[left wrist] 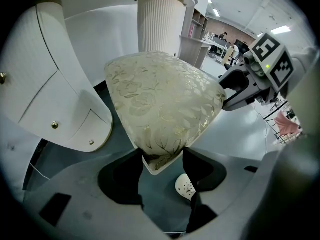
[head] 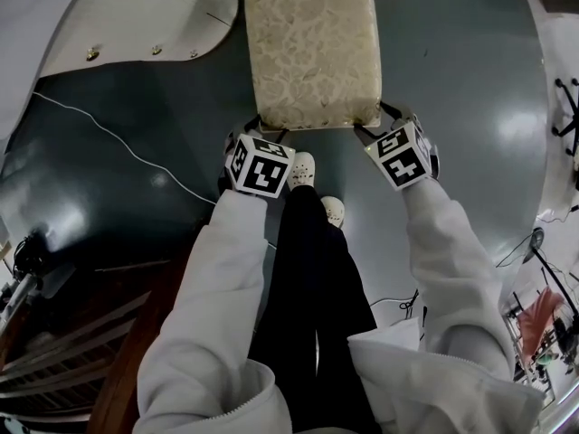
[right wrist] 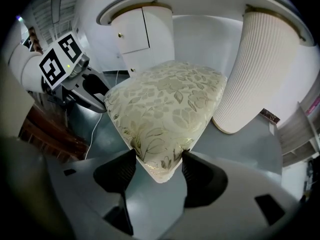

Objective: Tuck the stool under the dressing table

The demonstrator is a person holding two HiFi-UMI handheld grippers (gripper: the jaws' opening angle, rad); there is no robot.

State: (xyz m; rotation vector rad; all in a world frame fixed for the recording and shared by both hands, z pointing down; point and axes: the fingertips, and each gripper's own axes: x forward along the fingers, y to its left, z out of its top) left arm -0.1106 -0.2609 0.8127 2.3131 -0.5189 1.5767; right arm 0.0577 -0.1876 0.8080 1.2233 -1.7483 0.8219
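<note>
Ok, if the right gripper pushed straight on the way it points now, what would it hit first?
The stool: the right gripper grips its near corner, so nothing lies between them. Beyond it stands the dressing table's fluted white pedestal; how far back is unclear.

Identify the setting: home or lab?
Likely a staged bedroom corner in a lab or open office: a white dressing table and cushioned stool on glossy floor, a loose cable trailing across it, office desks behind.
</note>
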